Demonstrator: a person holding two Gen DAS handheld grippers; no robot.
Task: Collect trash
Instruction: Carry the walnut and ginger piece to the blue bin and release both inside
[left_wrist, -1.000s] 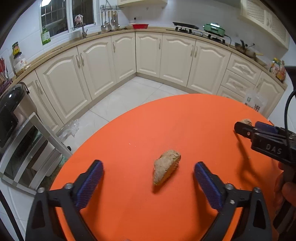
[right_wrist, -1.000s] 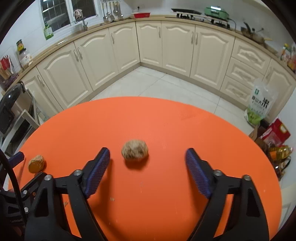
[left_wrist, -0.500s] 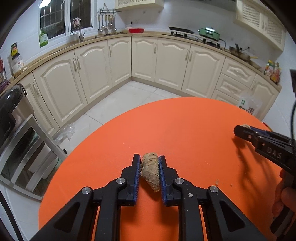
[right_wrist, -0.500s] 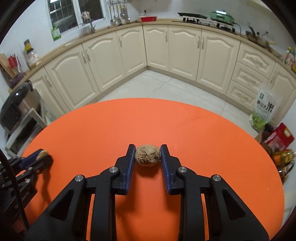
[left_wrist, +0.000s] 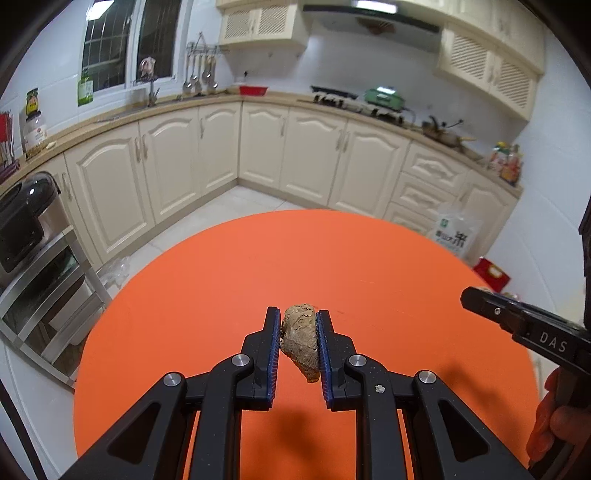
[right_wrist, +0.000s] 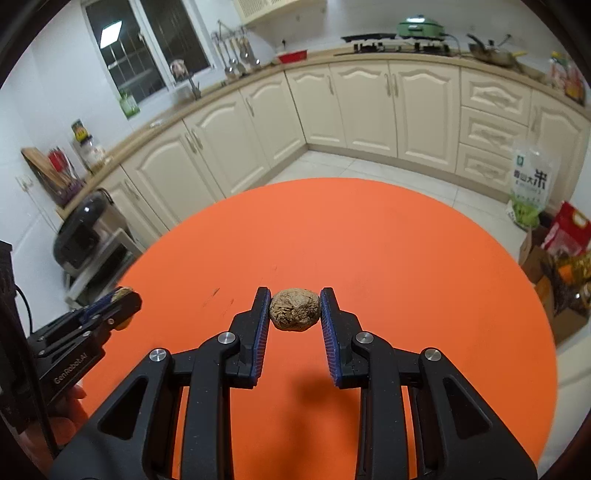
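Left tool (left_wrist: 298, 328): clamps tan wedge scrap (left_wrist: 300, 338) above desk (left_wrist: 192, 295).
Right tool (right_wrist: 294, 308): clamps round brown lump (right_wrist: 294, 308).
Progress: both pieces grasped; no bin visible, disposal remains.

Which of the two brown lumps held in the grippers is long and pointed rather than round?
The wedge-shaped lump in the left gripper: it tapers to a point. The lump in the right gripper is a rounded ball.

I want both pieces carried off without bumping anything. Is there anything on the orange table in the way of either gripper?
Nothing visible. The left gripper is shut on the wedge-shaped scrap and the right gripper on the round scrap. The orange table around them shows bare. No bin is in view.
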